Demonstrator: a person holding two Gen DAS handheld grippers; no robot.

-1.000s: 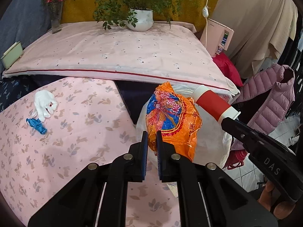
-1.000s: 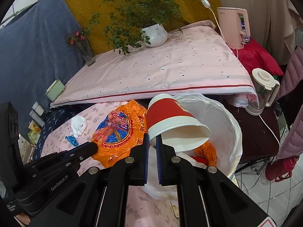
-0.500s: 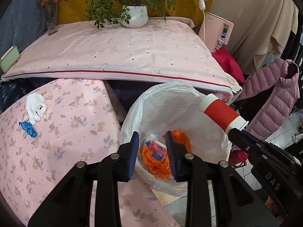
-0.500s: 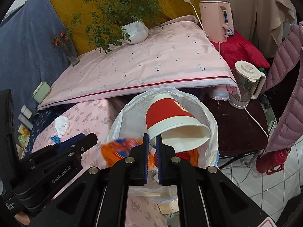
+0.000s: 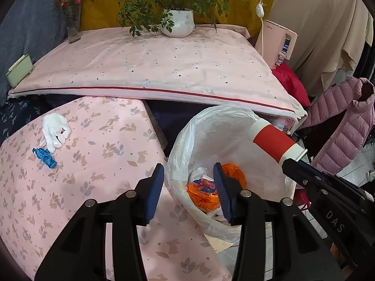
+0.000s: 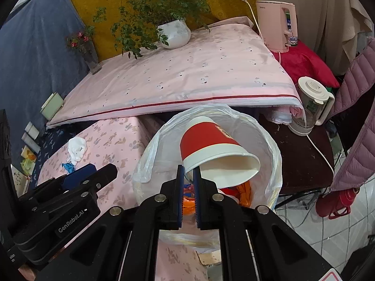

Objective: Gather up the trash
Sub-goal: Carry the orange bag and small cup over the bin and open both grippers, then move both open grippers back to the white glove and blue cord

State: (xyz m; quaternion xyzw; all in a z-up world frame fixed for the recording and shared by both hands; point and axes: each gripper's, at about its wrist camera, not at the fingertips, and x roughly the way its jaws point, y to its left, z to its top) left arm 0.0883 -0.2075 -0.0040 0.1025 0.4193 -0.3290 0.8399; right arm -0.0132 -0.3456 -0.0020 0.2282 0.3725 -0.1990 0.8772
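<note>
- My right gripper (image 6: 189, 182) has its jaws pinched nearly together on the rim of the red-and-white paper cup (image 6: 215, 154), gripping one wall of it.
- The cup lies tilted over the white bin bag (image 6: 269, 149); in the right wrist view its long axis runs from the closed base at upper left to the open mouth at lower right, mouth facing toward me.
- My left gripper (image 5: 189, 187) hangs over the near edge of the bag with its jaws spread wide and nothing between them.
- The orange wrapper (image 5: 204, 194) sits crumpled at the bottom of the bag.
- On the pink floral counter (image 5: 93, 164), a white glove (image 5: 55, 132) lies touching a blue scrap (image 5: 44, 157).
</note>
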